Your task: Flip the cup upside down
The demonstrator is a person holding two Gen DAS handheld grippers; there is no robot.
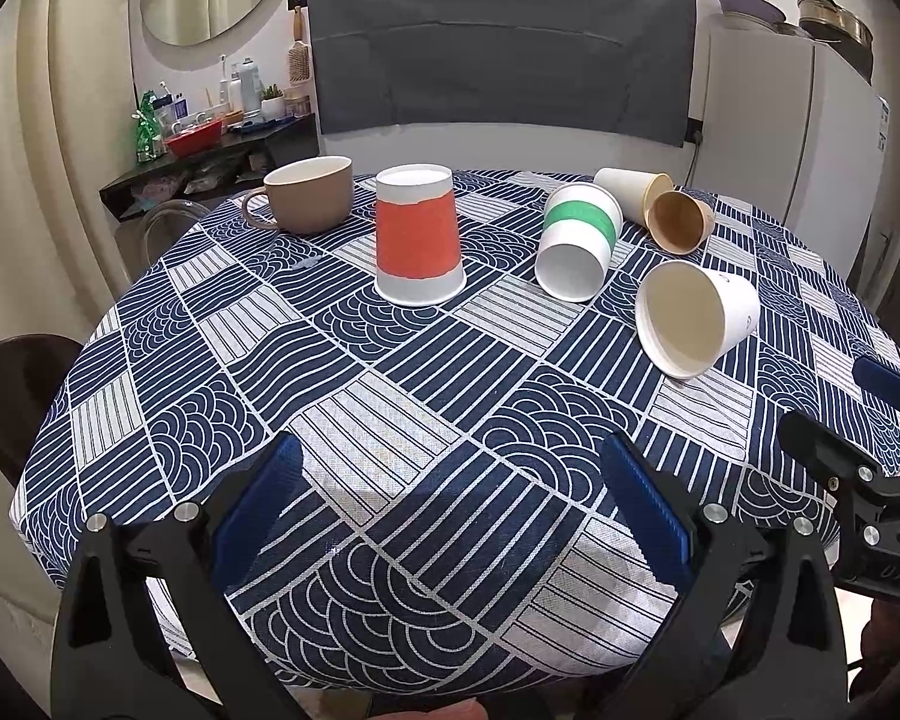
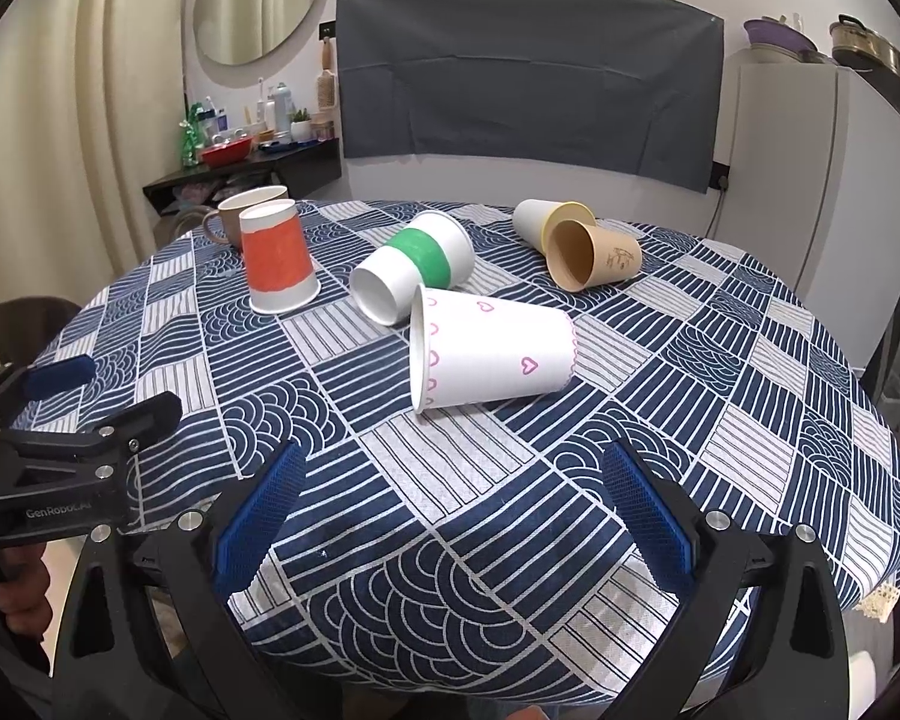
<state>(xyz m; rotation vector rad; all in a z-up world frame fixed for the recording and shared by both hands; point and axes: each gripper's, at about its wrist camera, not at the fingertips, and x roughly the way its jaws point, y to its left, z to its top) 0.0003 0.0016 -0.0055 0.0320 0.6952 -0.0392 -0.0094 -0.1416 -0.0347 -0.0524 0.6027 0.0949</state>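
A white paper cup with pink hearts [image 2: 492, 354] lies on its side in mid-table, mouth to the left; it also shows in the left wrist view [image 1: 693, 318]. A green-banded white cup [image 2: 414, 276] [image 1: 579, 240], a brown cup [image 2: 591, 255] [image 1: 681, 222] and a white cup with a yellow rim [image 2: 537, 222] [image 1: 630, 192] lie on their sides behind it. An orange cup [image 1: 417, 234] [image 2: 279, 261] stands upside down. My left gripper [image 1: 450, 480] and right gripper [image 2: 453, 480] are open and empty above the near table edge.
A tan mug [image 1: 309, 195] [image 2: 240, 216] stands upright at the far left of the round table with a blue patterned cloth [image 1: 390, 420]. The other gripper shows at each view's side. A dark chair [image 1: 6, 396] stands left; a white fridge [image 2: 834, 192] stands right.
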